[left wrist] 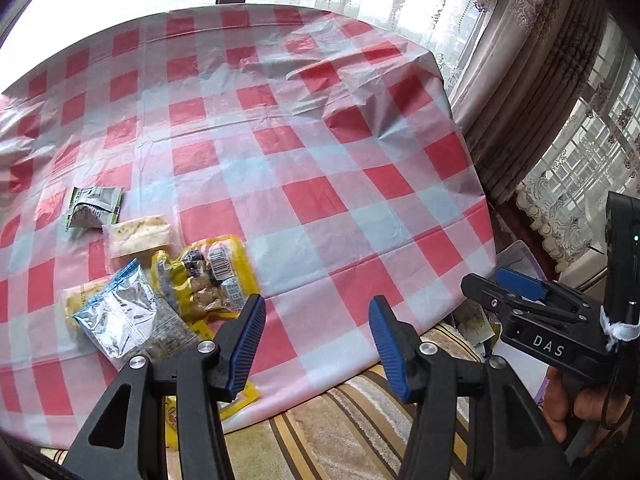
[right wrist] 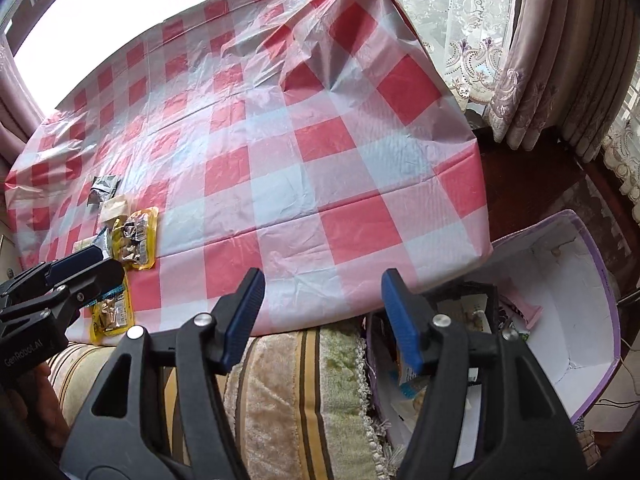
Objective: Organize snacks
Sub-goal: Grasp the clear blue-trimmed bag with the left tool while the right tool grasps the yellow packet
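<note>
Several snack packets lie at the near left of the red-checked table (left wrist: 320, 152): a green-and-silver packet (left wrist: 94, 208), a clear packet of pale snacks (left wrist: 140, 234), a yellow packet (left wrist: 210, 276) and a clear blue-edged packet (left wrist: 128, 316). They also show in the right wrist view, with the yellow packet (right wrist: 138, 242) nearest the middle. My left gripper (left wrist: 318, 344) is open and empty, just right of the packets over the table's near edge. My right gripper (right wrist: 322, 316) is open and empty, above the table's edge and beside a white box (right wrist: 560, 320) holding several snacks.
The white box with a purple rim stands low at the table's right corner. A striped cushioned seat (right wrist: 280, 392) runs under the near edge. Curtains (left wrist: 532, 92) and a window lie to the right. Another yellow packet (right wrist: 112, 312) hangs at the table's edge.
</note>
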### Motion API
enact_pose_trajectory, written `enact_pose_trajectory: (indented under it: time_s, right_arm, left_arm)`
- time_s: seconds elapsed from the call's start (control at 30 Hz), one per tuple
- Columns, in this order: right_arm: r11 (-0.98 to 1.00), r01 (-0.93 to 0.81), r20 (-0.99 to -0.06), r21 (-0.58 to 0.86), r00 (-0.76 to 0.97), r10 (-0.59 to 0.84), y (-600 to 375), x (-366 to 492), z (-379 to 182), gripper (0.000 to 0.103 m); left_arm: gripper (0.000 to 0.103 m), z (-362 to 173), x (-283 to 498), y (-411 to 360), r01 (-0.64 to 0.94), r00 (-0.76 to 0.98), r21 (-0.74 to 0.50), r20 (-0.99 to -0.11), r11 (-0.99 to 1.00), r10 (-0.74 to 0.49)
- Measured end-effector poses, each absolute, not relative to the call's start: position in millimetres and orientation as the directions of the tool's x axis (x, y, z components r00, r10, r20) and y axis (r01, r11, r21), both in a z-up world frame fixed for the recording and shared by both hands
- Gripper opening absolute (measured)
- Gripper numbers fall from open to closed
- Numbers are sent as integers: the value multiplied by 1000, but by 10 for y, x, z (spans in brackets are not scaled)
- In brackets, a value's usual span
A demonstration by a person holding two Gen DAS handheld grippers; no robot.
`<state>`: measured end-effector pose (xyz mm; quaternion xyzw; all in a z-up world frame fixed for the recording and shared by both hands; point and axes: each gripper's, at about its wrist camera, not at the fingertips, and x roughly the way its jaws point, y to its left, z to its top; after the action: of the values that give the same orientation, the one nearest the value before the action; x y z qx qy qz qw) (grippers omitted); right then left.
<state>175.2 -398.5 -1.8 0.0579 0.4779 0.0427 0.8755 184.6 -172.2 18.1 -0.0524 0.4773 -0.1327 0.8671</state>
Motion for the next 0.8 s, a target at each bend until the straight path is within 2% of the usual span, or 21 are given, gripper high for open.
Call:
enact_pose_trajectory:
  time_s: [0.33,0.5,0.8]
  right_arm:
    - [982,-131,-845,139,502,186,-3452,1848,-5,69]
    - [974,-190,-856,123,476,201,-3186,1901,-41,71]
    - [953,-274,-870,132,428,244,-2780,1988,-134,74]
  left_arm:
    - [55,13,1582,-575,-109,514,-353,-820,929,-251]
    - [55,-161,1553,-300,-175,485,-446,-815,878,-317]
    - [55,-392,1724,-160,-207,446,-529,-800,823,-402]
